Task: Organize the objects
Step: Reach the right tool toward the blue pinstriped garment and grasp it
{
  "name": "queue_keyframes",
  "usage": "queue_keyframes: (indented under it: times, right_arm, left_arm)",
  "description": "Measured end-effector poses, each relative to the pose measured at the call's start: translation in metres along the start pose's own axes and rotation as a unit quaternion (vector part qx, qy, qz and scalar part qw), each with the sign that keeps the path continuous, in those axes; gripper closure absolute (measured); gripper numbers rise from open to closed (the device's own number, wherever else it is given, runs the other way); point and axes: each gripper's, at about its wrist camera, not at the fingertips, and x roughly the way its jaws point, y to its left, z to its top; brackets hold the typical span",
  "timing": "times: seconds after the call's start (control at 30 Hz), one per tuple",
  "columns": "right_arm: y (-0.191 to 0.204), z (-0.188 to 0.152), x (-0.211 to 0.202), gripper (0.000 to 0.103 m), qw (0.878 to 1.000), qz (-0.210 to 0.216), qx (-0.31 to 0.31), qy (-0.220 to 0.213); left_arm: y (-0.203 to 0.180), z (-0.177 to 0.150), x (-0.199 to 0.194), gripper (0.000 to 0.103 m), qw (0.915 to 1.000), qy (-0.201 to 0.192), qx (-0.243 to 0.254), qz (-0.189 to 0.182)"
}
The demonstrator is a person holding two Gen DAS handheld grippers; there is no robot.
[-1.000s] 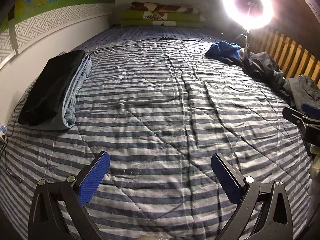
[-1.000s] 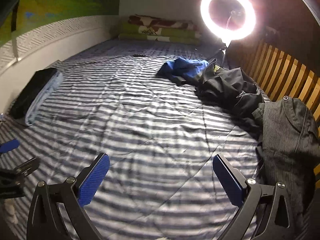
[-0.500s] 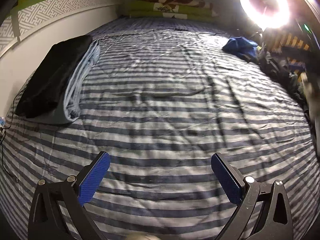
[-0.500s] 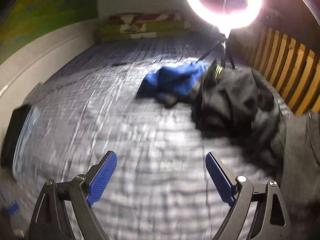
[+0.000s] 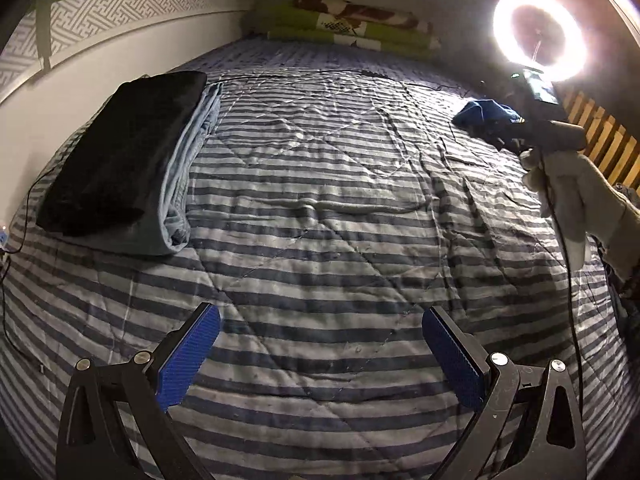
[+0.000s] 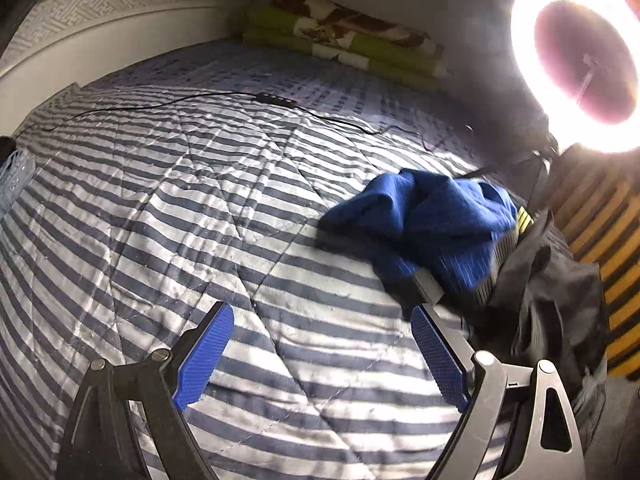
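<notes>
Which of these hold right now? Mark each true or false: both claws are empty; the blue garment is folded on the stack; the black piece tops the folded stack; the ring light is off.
1. Both claws are empty. True: left claw and right claw are open over the striped quilt.
2. The blue garment is folded on the stack. False: it lies crumpled beside the dark clothes.
3. The black piece tops the folded stack. True.
4. The ring light is off. False: it glows.

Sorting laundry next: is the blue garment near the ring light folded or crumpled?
Crumpled. The blue garment lies bunched in uneven ridges, partly over a black garment.
</notes>
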Motion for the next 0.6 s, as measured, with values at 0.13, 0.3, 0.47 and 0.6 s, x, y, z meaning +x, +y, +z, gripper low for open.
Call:
queue_keyframes:
  times: [0.13, 0.3, 0.47, 0.6]
  right_arm:
    - [-0.027, -0.002, -0.036, 0.015, 0.999, 0.007, 0.048, -0.016]
    - [-0.070, -0.002, -0.092, 0.015, 0.992, 0.025, 0.123, -0.022]
    - [-0.111, -0.005, -0.159, 0.015, 0.985, 0.036, 0.165, -0.033]
    - [-0.131, -0.003, -0.203, 0.015, 0.982, 0.028, 0.181, -0.046]
  left_arm:
    - [-0.003, -0.001, -0.021, 0.001, 0.9998, -0.013, 0.013, -0.003]
    - [-0.018, 0.004, -0.062, 0.001, 0.9983, -0.052, 0.025, 0.000]
    - [-0.040, 0.005, -0.110, 0.001, 0.9951, -0.090, 0.042, -0.002]
    - [-0.054, 0.007, -0.139, 0.001, 0.9944, -0.091, 0.053, -0.006]
